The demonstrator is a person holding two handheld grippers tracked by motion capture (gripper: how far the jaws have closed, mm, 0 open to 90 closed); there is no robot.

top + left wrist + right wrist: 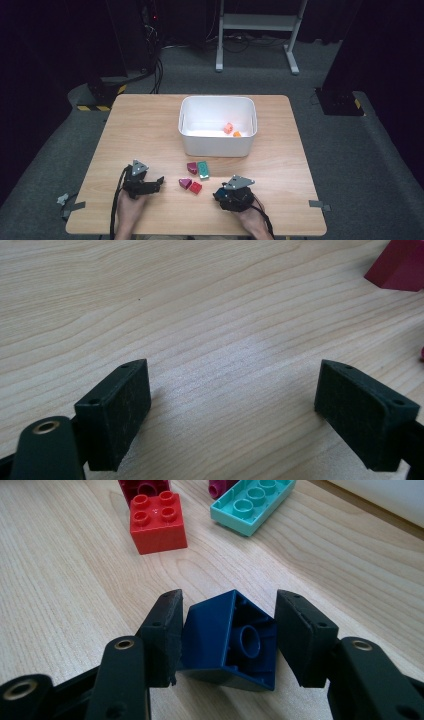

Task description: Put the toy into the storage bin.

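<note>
1. 2 grippers are at work on the table (pixel 150 125), and our right gripper (pixel 227 630) has a dark blue brick (pixel 230 640) sitting between its jaws. The brick lies tipped over, its hollow underside turned toward the right jaw. The left jaw's pad touches the brick's smooth face, while the right jaw looks a hair off the brick's edge, so we judge the grip not yet firm.

2. Risk 1: the brick stands skewed between the pads, resting on a corner. If the jaws squeeze on it like this, we think it could twist or pop out forward.

3. Risk 2: a red brick (pixel 157 522) and a teal brick (pixel 252 502) lie ahead of the jaw tips, apart from them. A brick that squirts out could knock into these.

4. Risk 3: the white bin (pixel 218 127) stands well beyond the jaws, with 2 small orange pieces (pixel 231 130) inside. If that is where the brick goes, a loose grip may drop it short of the rim.

5. Our right hand (pixel 250 217) holds its gripper low and nearly level, jaws pointing at the brick cluster.

6. Our left gripper (pixel 230 405) rests low over bare wood, jaws wide apart with nothing between them. A dark red brick (pixel 400 265) lies beyond its right jaw. The left hand (pixel 131 207) holds it tilted toward the bricks.
</note>
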